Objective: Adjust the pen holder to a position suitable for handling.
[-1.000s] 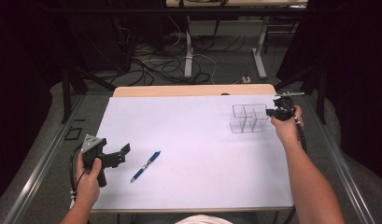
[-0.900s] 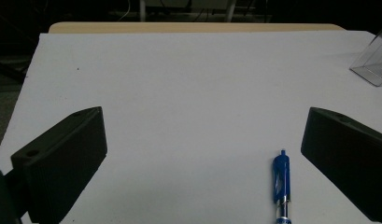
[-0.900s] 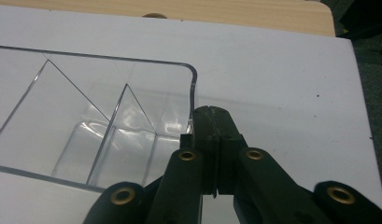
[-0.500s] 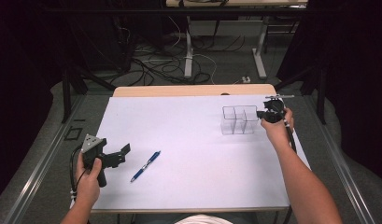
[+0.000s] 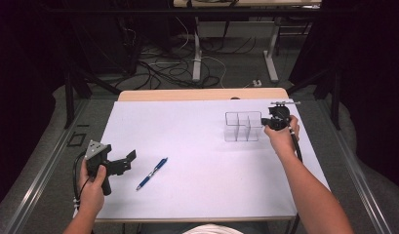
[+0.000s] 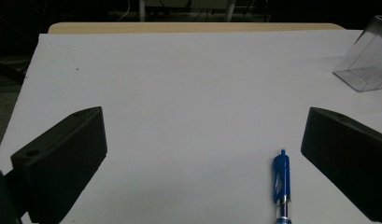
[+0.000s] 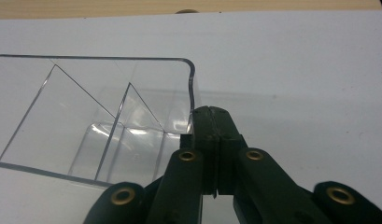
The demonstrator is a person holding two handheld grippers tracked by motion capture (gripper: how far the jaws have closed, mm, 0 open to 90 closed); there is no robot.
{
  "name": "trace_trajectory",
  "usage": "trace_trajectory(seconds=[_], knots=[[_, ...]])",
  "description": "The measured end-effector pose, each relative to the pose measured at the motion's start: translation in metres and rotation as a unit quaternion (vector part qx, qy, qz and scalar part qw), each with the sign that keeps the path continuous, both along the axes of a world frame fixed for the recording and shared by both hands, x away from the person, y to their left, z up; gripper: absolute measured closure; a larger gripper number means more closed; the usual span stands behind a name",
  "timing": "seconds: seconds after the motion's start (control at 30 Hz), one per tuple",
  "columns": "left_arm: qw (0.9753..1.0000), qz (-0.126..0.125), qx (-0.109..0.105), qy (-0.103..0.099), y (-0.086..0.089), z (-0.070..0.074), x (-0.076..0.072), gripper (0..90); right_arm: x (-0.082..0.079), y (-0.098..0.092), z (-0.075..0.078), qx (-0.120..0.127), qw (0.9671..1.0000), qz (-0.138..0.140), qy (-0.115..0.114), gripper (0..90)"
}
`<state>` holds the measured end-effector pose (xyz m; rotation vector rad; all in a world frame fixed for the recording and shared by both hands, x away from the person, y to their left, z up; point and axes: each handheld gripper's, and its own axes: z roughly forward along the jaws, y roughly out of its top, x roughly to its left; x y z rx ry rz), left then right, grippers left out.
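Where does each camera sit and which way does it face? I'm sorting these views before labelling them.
High view: above the person's side, looking forward and down on the table; both forearms, left gripper and right gripper show.
Left gripper view: rides the left gripper, jaws wide apart, facing the blue pen.
Right gripper view: rides the right gripper, jaws together at the clear organizer.
All three views share the organizer.
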<state>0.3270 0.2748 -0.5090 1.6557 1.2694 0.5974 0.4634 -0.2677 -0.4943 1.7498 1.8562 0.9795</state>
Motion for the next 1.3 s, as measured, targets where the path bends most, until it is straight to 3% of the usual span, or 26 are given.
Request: trace_trajectory(seconds=[0.53,1.03,1.3], knots=[[1.0,0.001,-0.001,-0.001,0.0,0.0,0.0,0.3,-0.002,0.041,0.002,0.014,0.9995,0.001,0.027,90.0],[1.0,-0.002,0.003,-0.002,0.002,0.001,0.0,0.3,0.0,0.103,0.001,0.027,0.9984,0.038,0.034,90.0],[1.0,-0.003,0.002,-0.004,0.003,0.001,0.0,0.3,0.001,0.123,0.001,0.039,0.9969,0.052,0.045,90.0]])
